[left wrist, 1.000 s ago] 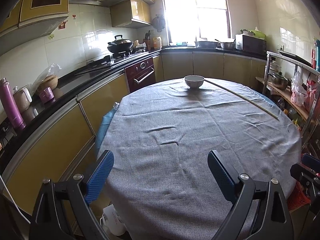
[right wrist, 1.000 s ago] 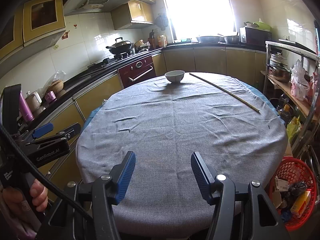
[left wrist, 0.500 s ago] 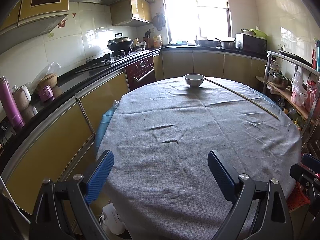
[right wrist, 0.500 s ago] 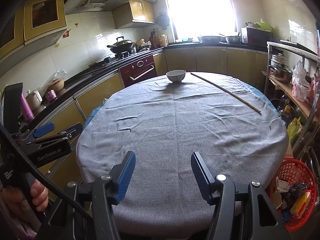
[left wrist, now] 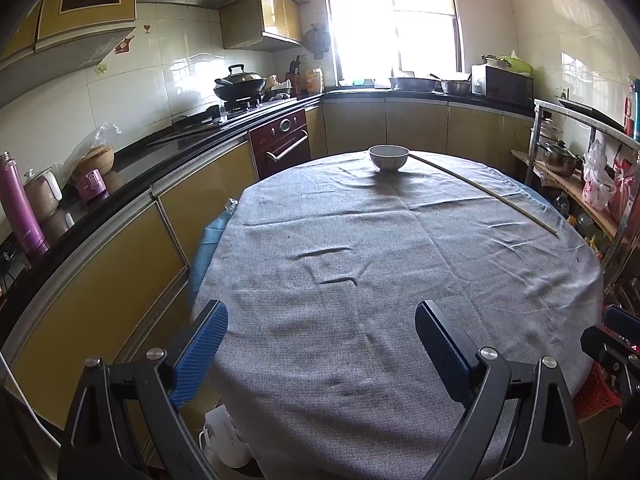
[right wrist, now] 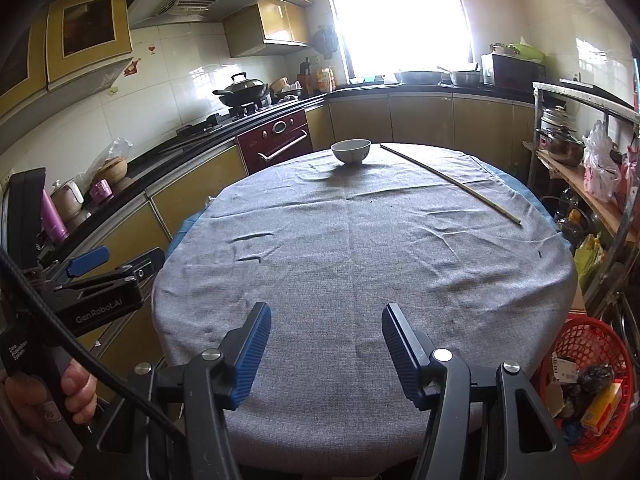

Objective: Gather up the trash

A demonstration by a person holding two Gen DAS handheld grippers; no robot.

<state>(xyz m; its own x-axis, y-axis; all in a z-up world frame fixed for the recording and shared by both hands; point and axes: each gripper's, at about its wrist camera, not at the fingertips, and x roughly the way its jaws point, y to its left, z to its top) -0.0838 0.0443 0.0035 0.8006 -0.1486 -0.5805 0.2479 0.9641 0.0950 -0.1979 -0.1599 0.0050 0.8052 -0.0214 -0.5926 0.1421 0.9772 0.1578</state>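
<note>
A round table under a grey cloth [left wrist: 400,280] fills both views; it also shows in the right wrist view [right wrist: 360,260]. A red mesh basket [right wrist: 596,340] holding wrappers and other trash stands on the floor at the table's right; a corner of it shows in the left wrist view [left wrist: 596,392]. My left gripper [left wrist: 320,336] is open and empty over the near left edge of the table. My right gripper [right wrist: 326,340] is open and empty over the near edge. The left gripper also shows in the right wrist view [right wrist: 100,280], held to the left of the table.
A white bowl [left wrist: 388,157] and a long thin stick [left wrist: 484,192] lie at the table's far side. Kitchen counters with a wok [left wrist: 239,85] run along the left and back. A metal shelf rack [right wrist: 580,152] with pots and bags stands at the right. A white kettle [left wrist: 224,440] sits on the floor.
Both views have shifted only slightly. Both grippers stay open and empty.
</note>
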